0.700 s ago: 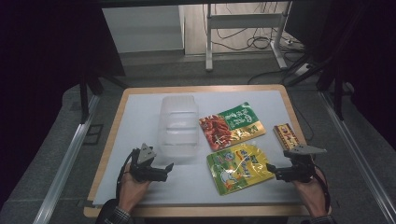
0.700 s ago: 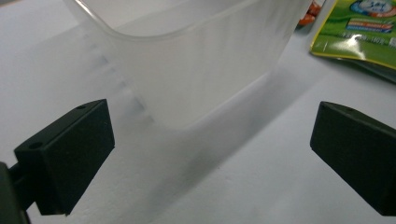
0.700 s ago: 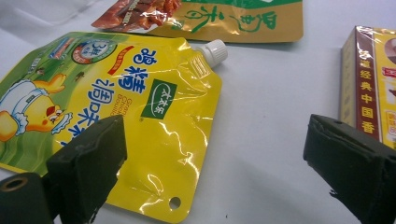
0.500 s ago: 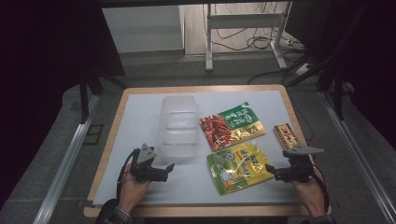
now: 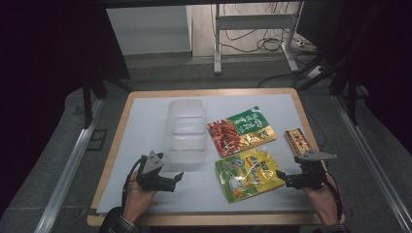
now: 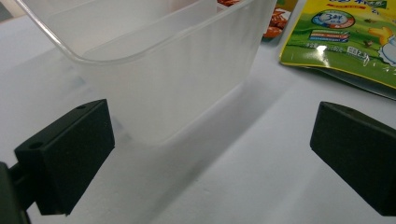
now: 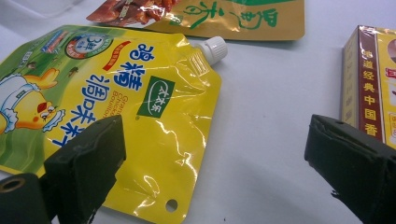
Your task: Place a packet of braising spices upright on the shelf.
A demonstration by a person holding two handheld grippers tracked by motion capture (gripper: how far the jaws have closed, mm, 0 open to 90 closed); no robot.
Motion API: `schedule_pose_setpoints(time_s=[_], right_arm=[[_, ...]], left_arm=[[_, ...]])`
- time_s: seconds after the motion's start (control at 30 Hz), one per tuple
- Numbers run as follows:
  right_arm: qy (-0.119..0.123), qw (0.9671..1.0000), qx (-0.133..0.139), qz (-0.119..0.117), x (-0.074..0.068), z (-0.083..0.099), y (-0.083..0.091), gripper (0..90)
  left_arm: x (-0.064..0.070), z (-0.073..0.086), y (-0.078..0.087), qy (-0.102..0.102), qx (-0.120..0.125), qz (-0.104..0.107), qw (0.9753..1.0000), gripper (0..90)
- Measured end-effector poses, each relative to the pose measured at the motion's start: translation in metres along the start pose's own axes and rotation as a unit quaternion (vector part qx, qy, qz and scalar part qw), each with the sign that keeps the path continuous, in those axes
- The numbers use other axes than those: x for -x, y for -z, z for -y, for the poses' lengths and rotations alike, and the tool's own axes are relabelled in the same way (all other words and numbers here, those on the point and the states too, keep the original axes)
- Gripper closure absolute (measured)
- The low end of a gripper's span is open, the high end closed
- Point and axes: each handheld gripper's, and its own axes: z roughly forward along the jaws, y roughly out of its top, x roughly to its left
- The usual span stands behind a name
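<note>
Right gripper (image 7: 215, 168) fingers wide, yellow pouch (image 7: 116, 102) corner between them, untouched.

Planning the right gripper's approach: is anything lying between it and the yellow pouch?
Nothing visible. The right gripper is open at the edge of the yellow pouch, with bare table between its jaws. The small box lies off to the side.

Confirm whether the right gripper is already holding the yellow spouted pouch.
No: the right gripper stands open, jaws wide apart, with the yellow pouch lying flat on the table, ungripped.
</note>
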Motion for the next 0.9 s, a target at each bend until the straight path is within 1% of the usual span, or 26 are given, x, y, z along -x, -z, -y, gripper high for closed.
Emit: schedule_pose_setpoints(time_s=[0.1, 0.17, 0.2, 0.33, 0.4, 0.43, 0.5, 0.63, 0.7, 0.83, 0.87, 0.9], right_arm=[[-0.002, 1.0, 0.003, 0.0, 0.0, 0.0, 0.0, 5.4], [-0.002, 1.0, 0.003, 0.001, 0.001, 0.0, 0.001, 5.4], [-0.002, 1.0, 0.003, 0.001, 0.001, 0.0, 0.001, 5.4], [-0.002, 1.0, 0.003, 0.0, 0.0, 0.0, 0.0, 5.4], [-0.002, 1.0, 0.003, 0.0, 0.0, 0.0, 0.0, 5.4], [-0.002, 1.0, 0.003, 0.0, 0.001, 0.0, 0.0, 5.5], [-0.003, 1.0, 0.003, -0.001, 0.001, 0.0, 0.0, 5.4], [-0.005, 1.0, 0.004, -0.002, 0.001, 0.0, 0.0, 5.5], [-0.005, 1.0, 0.003, -0.002, 0.001, 0.0, 0.0, 5.5], [-0.005, 1.0, 0.004, -0.002, 0.001, 0.0, -0.001, 5.5], [-0.005, 1.0, 0.004, -0.003, 0.001, 0.0, -0.001, 5.5], [-0.005, 1.0, 0.004, -0.003, 0.001, 0.0, -0.001, 5.4]], left_arm=[[0.001, -0.001, 0.0, 0.0, -0.003, 0.0, 1.0, 0.0], [0.003, -0.002, 0.0, 0.002, -0.013, 0.002, 0.9999, 0.4], [0.003, -0.002, 0.0, 0.002, -0.013, 0.002, 0.9999, 0.9], [0.009, -0.005, -0.004, 0.002, -0.037, 0.028, 0.9989, 1.4], [0.01, -0.006, -0.004, 0.002, -0.037, 0.031, 0.9988, 1.4], [0.013, -0.007, -0.004, 0.002, -0.037, 0.038, 0.9986, 1.4], [0.014, -0.008, -0.004, 0.002, -0.038, 0.041, 0.9985, 1.2], [0.02, -0.011, -0.006, -0.011, -0.049, 0.039, 0.998, 0.8], [0.023, -0.013, -0.007, -0.008, -0.047, 0.047, 0.9978, 0.8], [0.027, -0.016, -0.007, -0.013, -0.041, 0.05, 0.9978, 2.4], [0.031, -0.017, -0.008, -0.025, -0.04, 0.047, 0.9978, 3.3], [0.032, -0.018, -0.008, -0.03, -0.042, 0.046, 0.9976, 4.7]])
